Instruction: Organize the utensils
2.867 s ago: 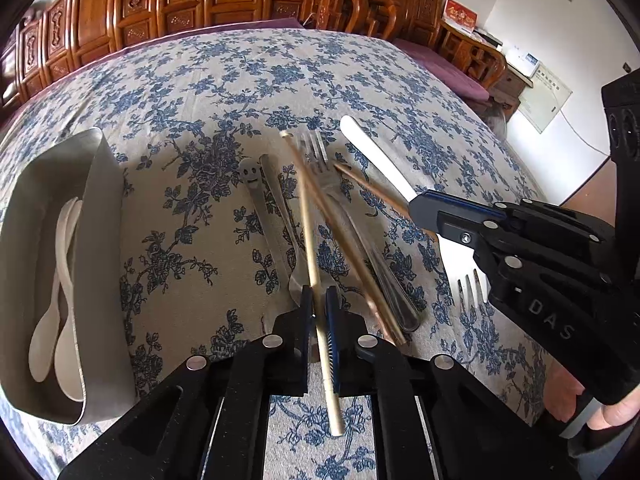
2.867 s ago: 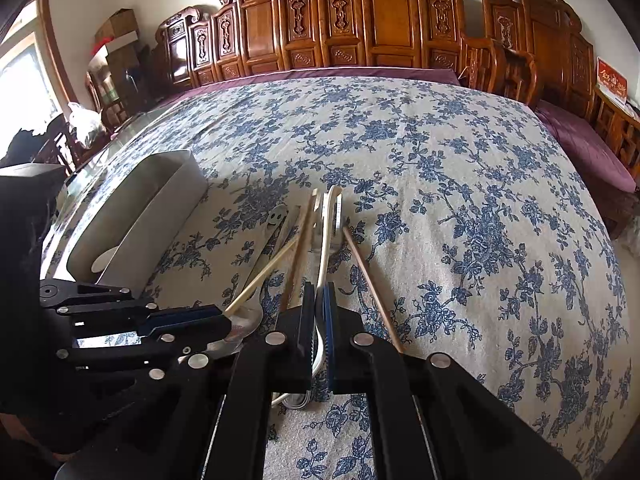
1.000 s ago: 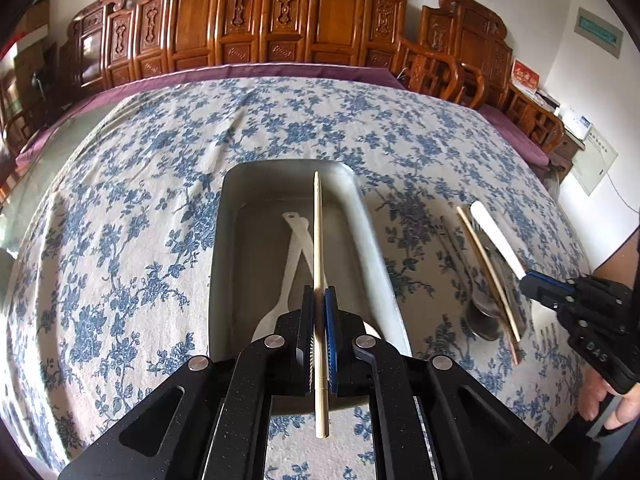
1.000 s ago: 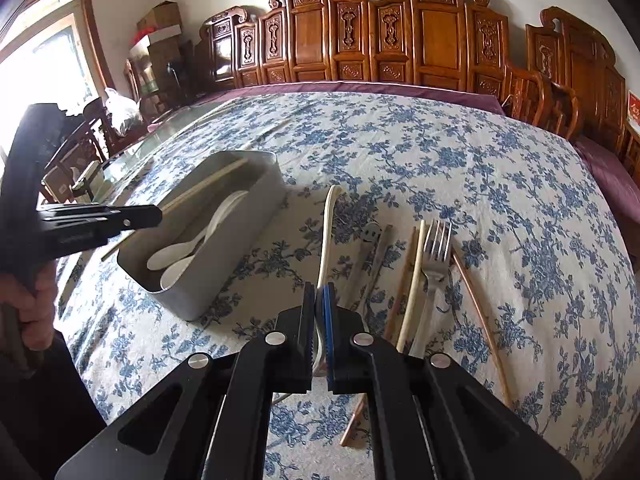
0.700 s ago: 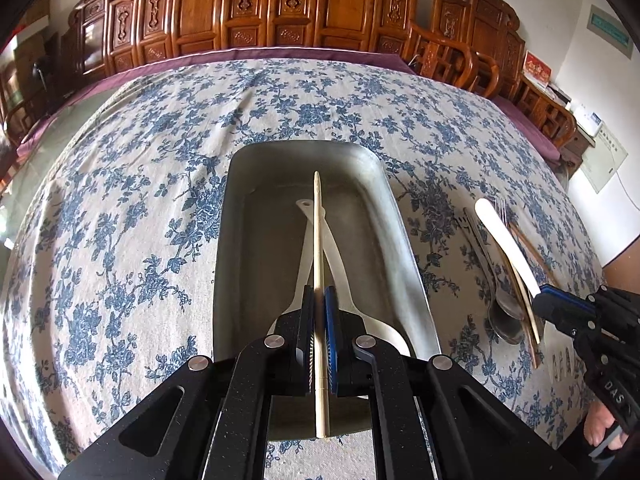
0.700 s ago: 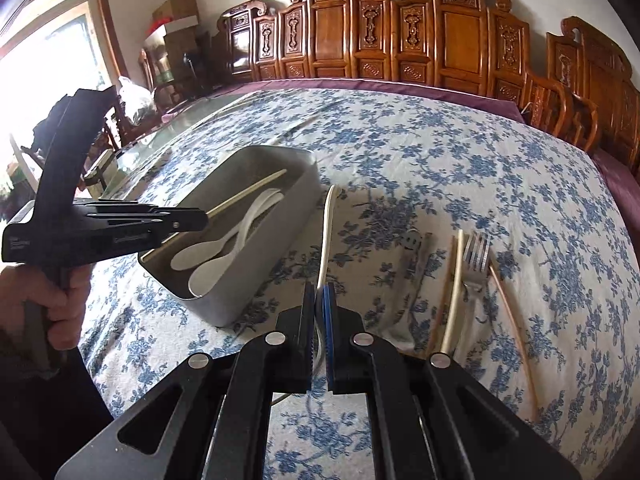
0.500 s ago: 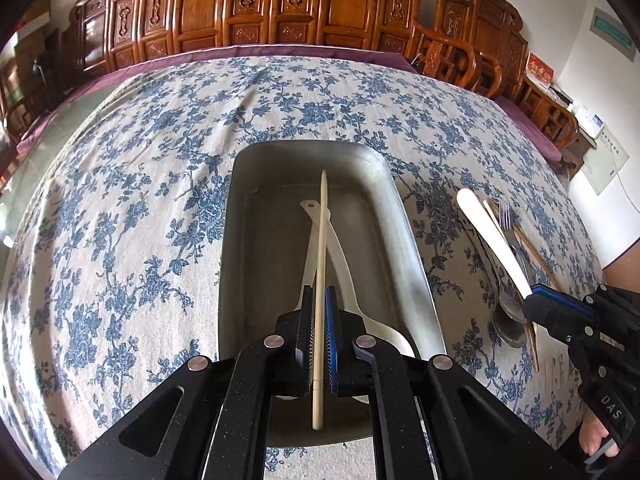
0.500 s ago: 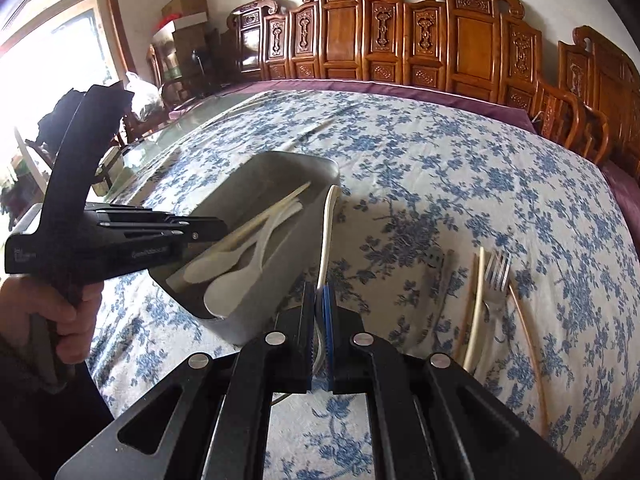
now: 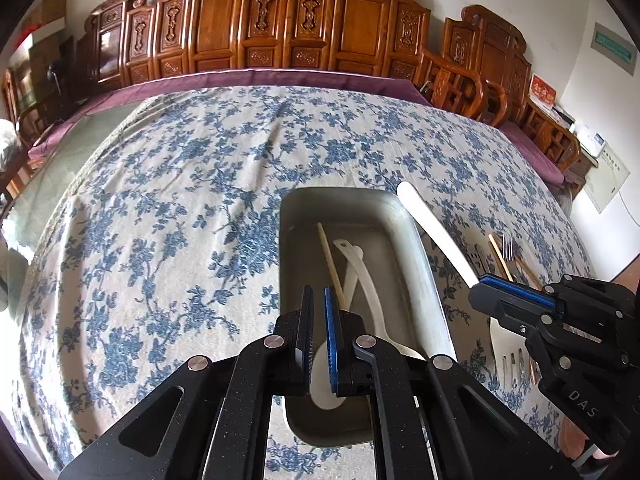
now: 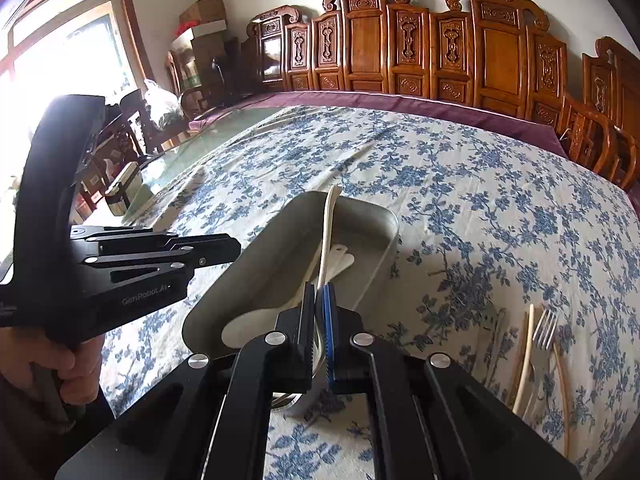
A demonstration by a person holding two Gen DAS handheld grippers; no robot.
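A grey metal tray [image 9: 420,272] [image 10: 248,264] lies on the flowered tablecloth. In it lie two white spoons [image 9: 364,280] [image 10: 340,262] and a pale chopstick [image 9: 330,264]. My left gripper [image 9: 318,300] hangs above the tray's left near part, jaws slightly apart and empty; it also shows in the right wrist view [image 10: 236,246]. My right gripper [image 10: 319,300] is shut on a white-handled fork [image 10: 328,232] [image 9: 436,236], held over the tray's right rim; it also shows in the left wrist view [image 9: 480,296].
Right of the tray lie a metal fork [image 10: 542,336] [image 9: 507,246], a cream chopstick [image 10: 526,356], a brown chopstick [image 10: 564,392] and a metal spoon [image 9: 480,256]. Carved wooden chairs [image 9: 280,28] ring the far table edge. Bare glass tabletop [image 10: 192,160] shows at the far left.
My left gripper has opened and let the chopstick drop into the tray, then shifted left. My right gripper has carried the white-handled fork left, over the tray.
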